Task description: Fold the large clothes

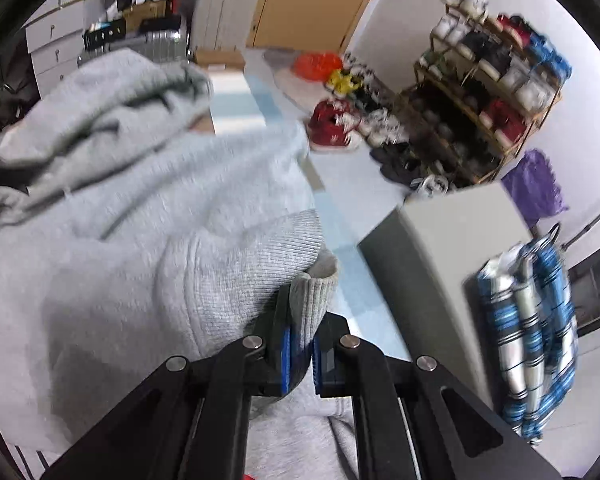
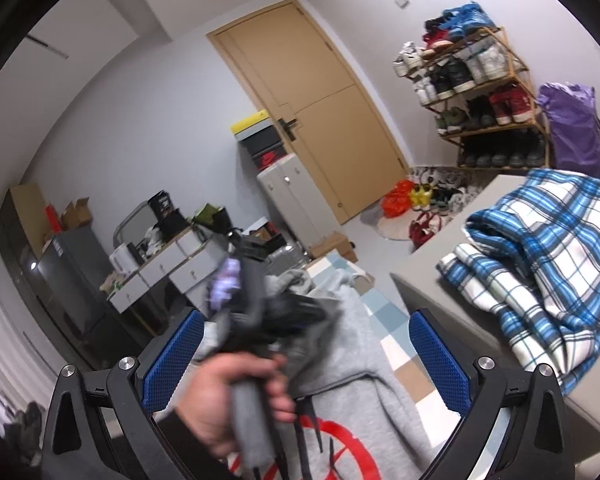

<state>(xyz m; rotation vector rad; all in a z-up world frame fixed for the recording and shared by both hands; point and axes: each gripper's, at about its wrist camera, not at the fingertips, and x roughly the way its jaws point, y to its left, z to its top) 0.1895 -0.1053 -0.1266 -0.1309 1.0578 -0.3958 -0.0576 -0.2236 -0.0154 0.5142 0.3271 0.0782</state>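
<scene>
A large grey sweatshirt [image 1: 112, 220] lies crumpled and spread across the left of the left wrist view. My left gripper [image 1: 302, 346] is shut on its ribbed cuff [image 1: 314, 296], which sticks up between the blue pads. In the right wrist view the same sweatshirt [image 2: 352, 344] hangs below, showing a red print [image 2: 340, 440]. My right gripper [image 2: 306, 356] stands wide open with no cloth between its fingers. A person's hand [image 2: 228, 392] grips the blurred black handle of the left gripper just in front of it.
A grey table [image 1: 452, 240] at the right carries a blue plaid garment [image 2: 540, 264]. Behind it stand a full shoe rack [image 2: 480, 92] and a purple bag [image 2: 572, 128]. Shoes [image 1: 336, 120] litter the floor by a tan door [image 2: 320, 100]. Drawers [image 2: 168, 268] line the left wall.
</scene>
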